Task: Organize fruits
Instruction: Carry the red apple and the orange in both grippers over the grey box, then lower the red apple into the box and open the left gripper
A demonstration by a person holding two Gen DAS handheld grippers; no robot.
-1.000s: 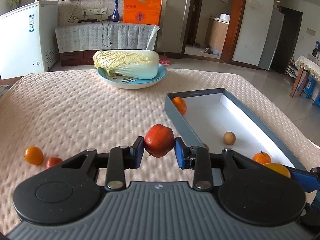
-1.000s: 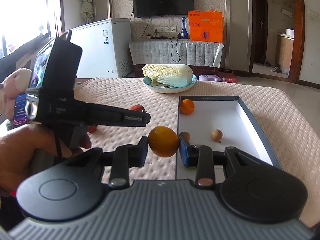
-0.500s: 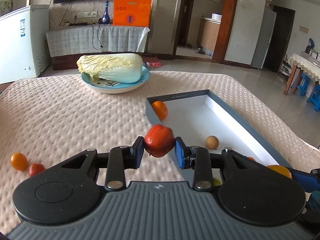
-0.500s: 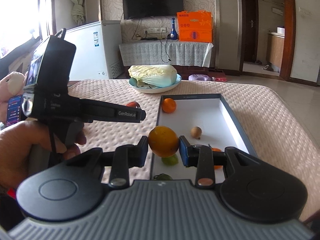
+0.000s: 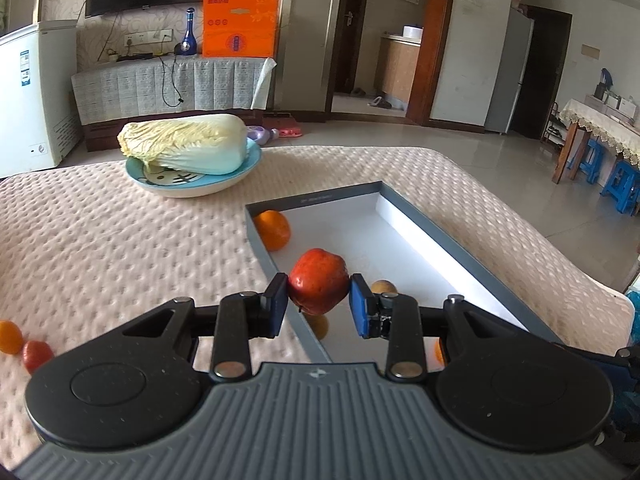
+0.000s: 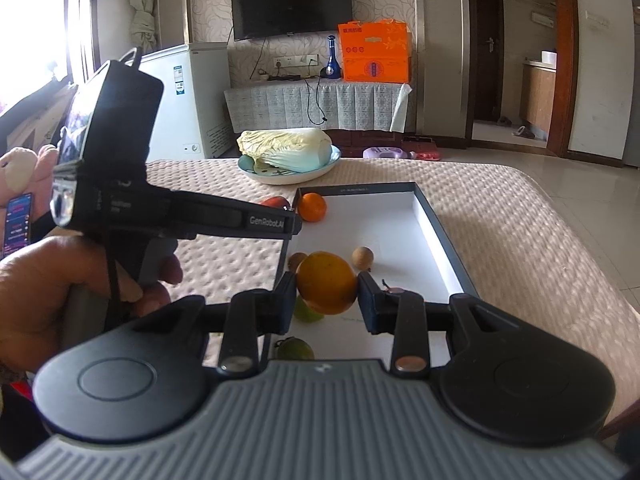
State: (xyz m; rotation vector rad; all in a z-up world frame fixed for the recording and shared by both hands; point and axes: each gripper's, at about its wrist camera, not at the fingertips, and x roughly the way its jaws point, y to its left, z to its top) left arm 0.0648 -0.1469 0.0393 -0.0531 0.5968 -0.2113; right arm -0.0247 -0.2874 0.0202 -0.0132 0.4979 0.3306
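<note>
Left claw (image 5: 319, 300): clamped on a red apple (image 5: 318, 287), frame centre, over the near left wall of the tray (image 5: 472, 258).
Right claw (image 6: 326, 298): clamped on a yellow-orange fruit (image 6: 327, 282), centre, above the tray floor.
Tray: mandarin (image 5: 273, 229) in far left corner.
Counter (image 5: 120, 248): plate (image 5: 192, 184) with cabbage (image 5: 184, 144), upper left.

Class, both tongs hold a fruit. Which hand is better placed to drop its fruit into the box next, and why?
Right, probably. Its tongs hold the orange over the box floor, clear of the walls. The left tongs' red fruit hangs over the box's near wall.
</note>
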